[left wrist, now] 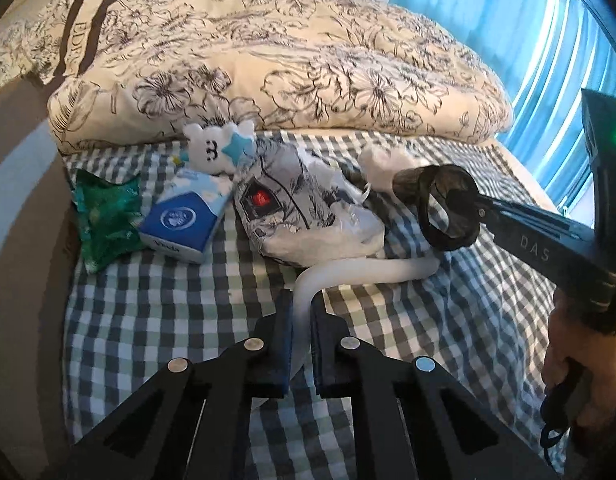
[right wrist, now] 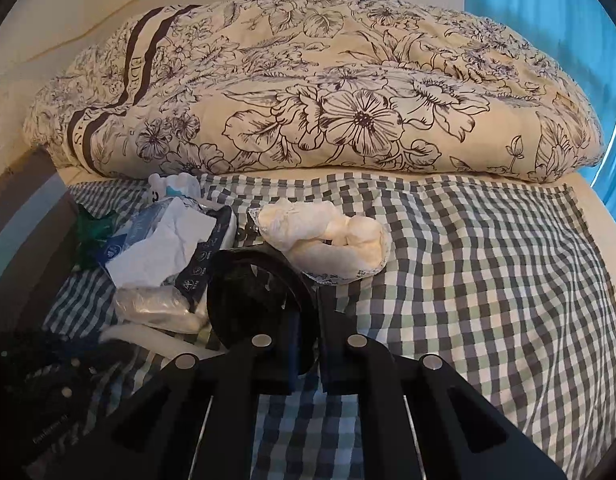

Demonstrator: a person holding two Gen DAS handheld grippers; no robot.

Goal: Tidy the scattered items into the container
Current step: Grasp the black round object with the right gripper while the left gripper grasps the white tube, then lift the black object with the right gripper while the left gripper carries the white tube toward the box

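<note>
Left wrist view: I see my left gripper (left wrist: 301, 320) pinching the white strap (left wrist: 363, 270), the pads pressed on it from both sides.
Strap: it curls up and right across the checked sheet (left wrist: 168, 304) to the dark ring (left wrist: 447, 208); soft and limp, so I judge it will trail if lifted.
Dark ring, left view: it hangs off the sheet in my right gripper (left wrist: 477, 202), whose tips are nipped together on its rim.
Scattered pile: a plush toy (left wrist: 216, 144), a blue tissue pack (left wrist: 184, 224), a green wrapper (left wrist: 104, 220) and a printed bag (left wrist: 304, 212), all near the floral duvet (left wrist: 268, 52).
Container: I cannot tell which thing it is.
Right wrist view: my right gripper (right wrist: 306, 320) clamps the dark ring (right wrist: 260, 296) by its rim, edge-on between the pads.
Ring handling: stiff, light and smooth, I judge; the rim is the best hold.
White cloth bundle (right wrist: 327, 240): just beyond the ring, soft; I would pinch a fold.
</note>
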